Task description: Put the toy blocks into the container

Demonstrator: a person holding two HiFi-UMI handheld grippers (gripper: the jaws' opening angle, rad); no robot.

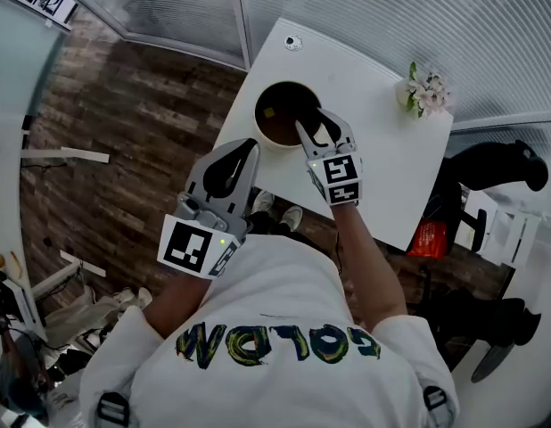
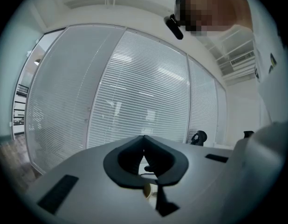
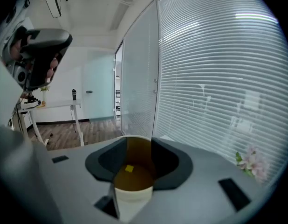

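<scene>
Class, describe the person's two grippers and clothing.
The left gripper and right gripper are pale grey with black-lined jaws; each carries a cube of black-and-white square markers and a green light. The person wears a white T-shirt with dark lettering.

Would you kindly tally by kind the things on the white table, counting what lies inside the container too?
Container: 1
Yellow toy block, inside the container: 1
Flower bunch: 1
Small round object at the table's far corner: 1
Total: 4
</scene>
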